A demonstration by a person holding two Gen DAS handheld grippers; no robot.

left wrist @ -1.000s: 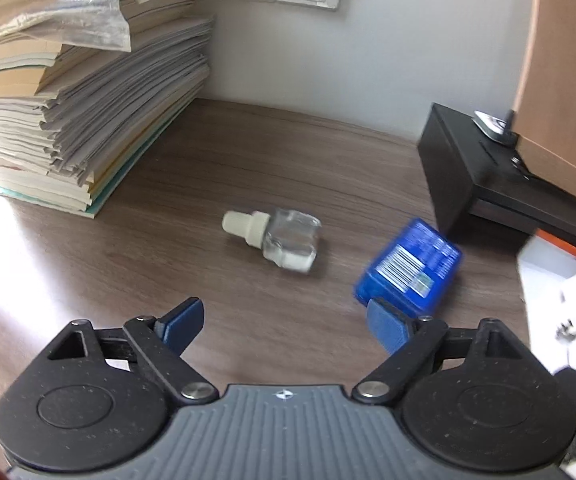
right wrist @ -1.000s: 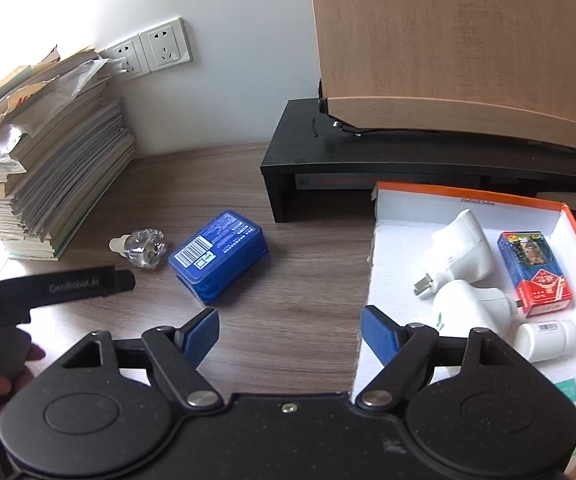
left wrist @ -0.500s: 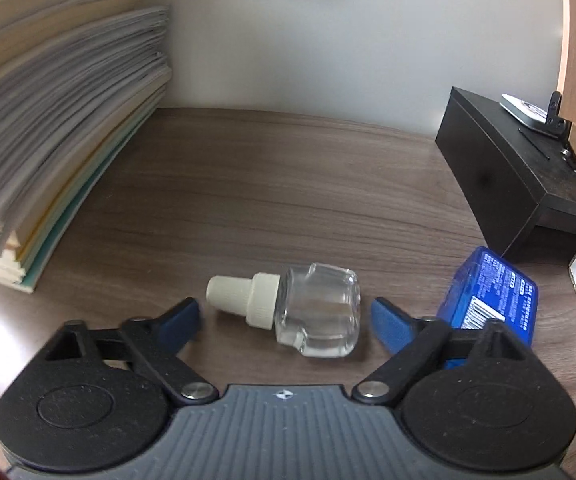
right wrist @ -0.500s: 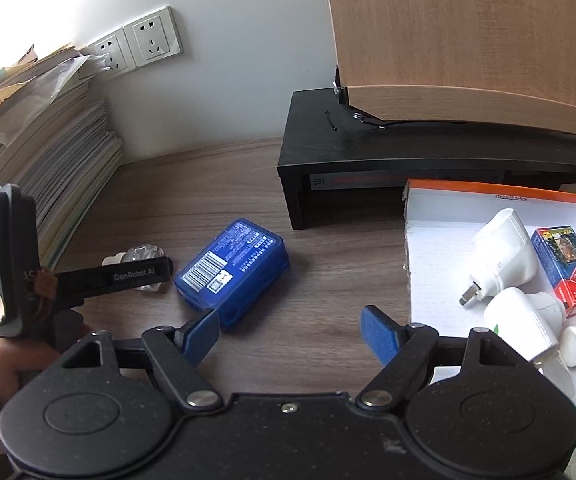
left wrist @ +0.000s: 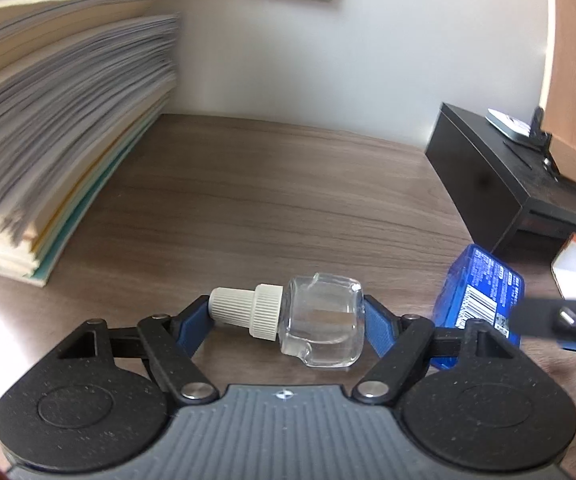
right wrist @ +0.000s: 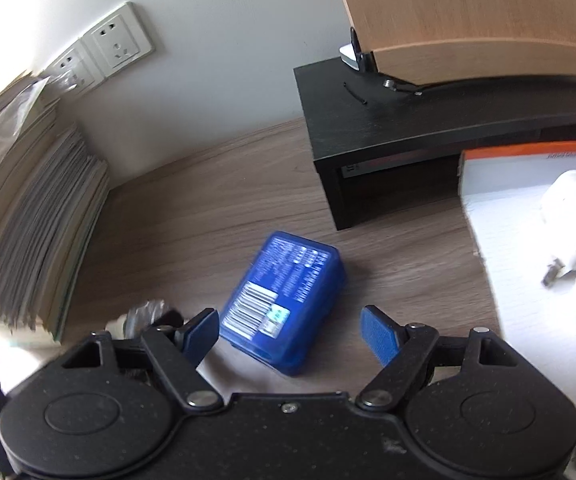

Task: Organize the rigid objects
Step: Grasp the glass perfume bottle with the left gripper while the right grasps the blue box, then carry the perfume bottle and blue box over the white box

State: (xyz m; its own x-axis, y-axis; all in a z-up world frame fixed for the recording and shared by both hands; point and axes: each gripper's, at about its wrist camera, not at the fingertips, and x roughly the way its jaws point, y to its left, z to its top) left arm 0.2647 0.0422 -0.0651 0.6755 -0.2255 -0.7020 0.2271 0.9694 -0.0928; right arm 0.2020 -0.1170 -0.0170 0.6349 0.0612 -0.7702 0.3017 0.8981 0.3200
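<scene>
L tool (left wrist: 284, 320) clamps clear bottle (left wrist: 319, 326), apparently firm. R tool (right wrist: 288, 332) spread around blue case (right wrist: 284, 300). White box (right wrist: 507, 240) holds several items; two remain.

Left gripper (left wrist: 284, 326): low over the tabletop, pointing forward, blue fingers (left wrist: 375, 330) narrowed onto the clear bottle (left wrist: 321, 326) lying crosswise between them. Left finger at the cap tip, right finger against the bottle base; contact looks made on both ends.

Right gripper (right wrist: 289, 330): tilted down, fingers (right wrist: 379, 334) spread wide, nothing between them gripped; near end of the blue box (right wrist: 284, 300) sits in the gap, untouched. Its arm shows as a blurred dark bar at the right edge of the left wrist frame.
</scene>
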